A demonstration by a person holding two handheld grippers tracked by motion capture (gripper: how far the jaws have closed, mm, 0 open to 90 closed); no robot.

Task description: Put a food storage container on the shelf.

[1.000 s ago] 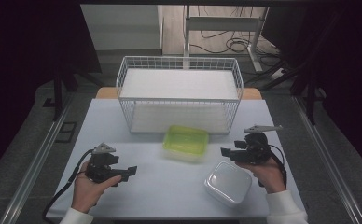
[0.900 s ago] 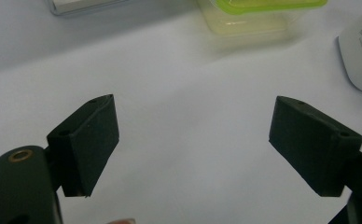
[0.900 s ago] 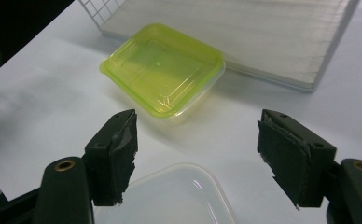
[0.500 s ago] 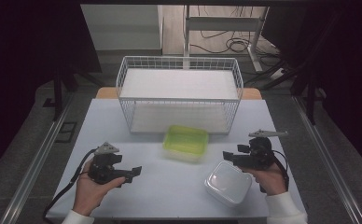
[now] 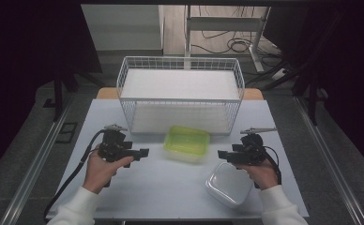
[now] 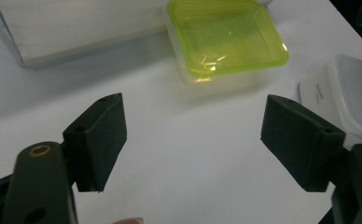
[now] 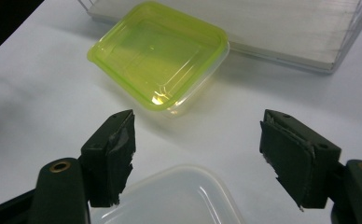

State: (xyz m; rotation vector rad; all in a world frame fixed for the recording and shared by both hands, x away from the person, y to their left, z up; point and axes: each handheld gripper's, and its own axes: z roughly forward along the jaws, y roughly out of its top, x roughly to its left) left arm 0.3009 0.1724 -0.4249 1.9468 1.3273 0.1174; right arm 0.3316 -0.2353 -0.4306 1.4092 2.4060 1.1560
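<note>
Green-lidded clear plastic box is set at counter centre; left gripper at nine o'clock, jaws just narrowed, wide, empty; right gripper at three o'clock, jaws wide, empty.

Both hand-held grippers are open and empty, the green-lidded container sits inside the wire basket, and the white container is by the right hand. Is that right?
Not quite. The green-lidded container sits on the table in front of the wire basket, not inside it, as the high view shows. The rest holds: the left hand-held gripper and right hand-held gripper are open and empty, and the white container is by the right hand.
</note>
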